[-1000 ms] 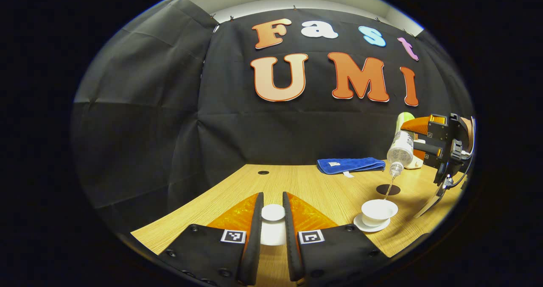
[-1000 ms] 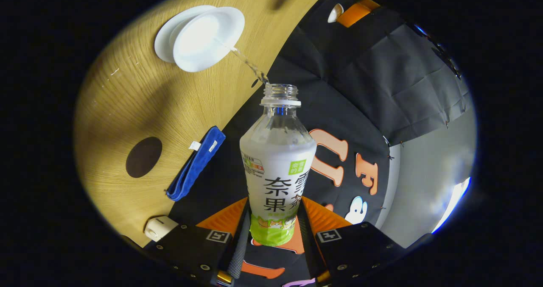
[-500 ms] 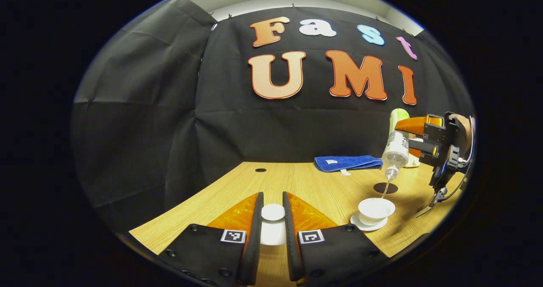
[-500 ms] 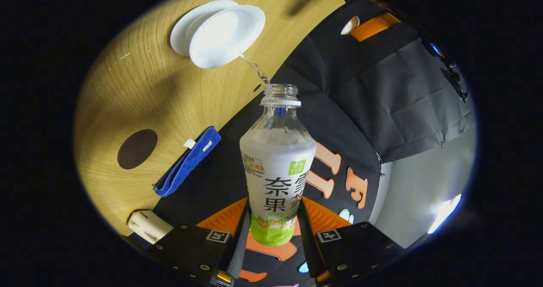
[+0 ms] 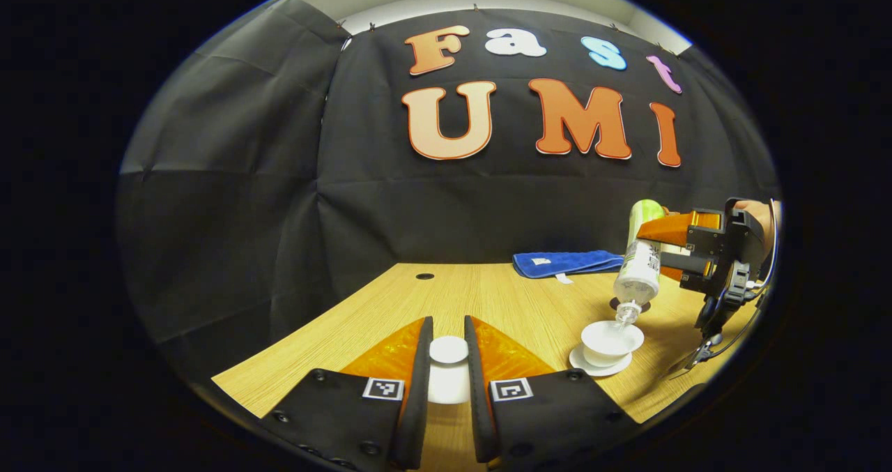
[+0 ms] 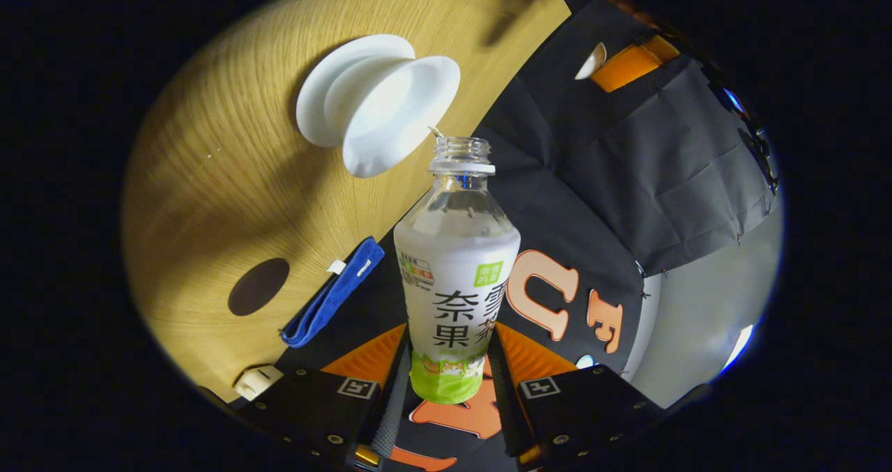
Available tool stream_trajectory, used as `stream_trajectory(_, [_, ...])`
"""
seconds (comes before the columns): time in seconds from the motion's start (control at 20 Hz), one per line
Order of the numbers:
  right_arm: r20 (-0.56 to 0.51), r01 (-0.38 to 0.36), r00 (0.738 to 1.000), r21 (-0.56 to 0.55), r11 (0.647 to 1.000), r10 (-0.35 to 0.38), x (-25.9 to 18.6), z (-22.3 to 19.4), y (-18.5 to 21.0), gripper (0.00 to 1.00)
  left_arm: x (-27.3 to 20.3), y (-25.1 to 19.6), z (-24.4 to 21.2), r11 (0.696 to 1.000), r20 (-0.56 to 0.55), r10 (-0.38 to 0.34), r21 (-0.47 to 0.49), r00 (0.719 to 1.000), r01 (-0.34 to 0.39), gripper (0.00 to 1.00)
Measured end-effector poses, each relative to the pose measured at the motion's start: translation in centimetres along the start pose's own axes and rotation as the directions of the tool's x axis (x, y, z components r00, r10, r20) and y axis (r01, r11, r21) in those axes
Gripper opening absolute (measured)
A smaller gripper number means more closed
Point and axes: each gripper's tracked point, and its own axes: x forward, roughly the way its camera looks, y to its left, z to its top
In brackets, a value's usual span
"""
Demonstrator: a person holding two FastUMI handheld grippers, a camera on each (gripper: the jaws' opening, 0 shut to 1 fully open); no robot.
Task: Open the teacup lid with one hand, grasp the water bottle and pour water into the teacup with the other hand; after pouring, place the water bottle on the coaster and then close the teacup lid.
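Water bottle (image 6: 456, 270), tipped mouth-down over the open teacup (image 5: 610, 337), clamped in right claw (image 6: 449, 381); left claw (image 5: 446, 388) pinches the lid (image 5: 448, 350).

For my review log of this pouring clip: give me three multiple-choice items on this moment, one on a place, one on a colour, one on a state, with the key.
1. Where is the teacup?
A. on its saucer
B. on the cloth
C. on the coaster

2. What colour is the folded cloth?
A. red
B. blue
C. white

3. What does the left gripper hold?
A. the water bottle
B. nothing
C. the teacup lid

Key: 1 A, the cup stands on the white saucer. 2 B, the cloth by the wall is blue. 3 C, both fingers press the white lid; the right gripper holds the water bottle.
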Motion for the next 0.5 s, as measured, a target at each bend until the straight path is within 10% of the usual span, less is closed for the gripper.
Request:
stream_trajectory(0.3, [-0.022, -0.124, 0.989, 0.436, 0.891, 0.148, -1.4, -0.1, 2.8, 0.6, 0.3, -2.3, -0.3, 0.999, -0.016, -0.035, -0.006, 0.999, 0.035, 0.31])
stream_trajectory(0.5, [-0.025, -0.127, 0.977, 0.734, 0.667, 0.213, -1.4, -0.6, 3.7, 0.6, 0.7, -3.6, 0.4, 0.998, -0.008, -0.055, -0.013, 0.998, 0.055, 0.31])
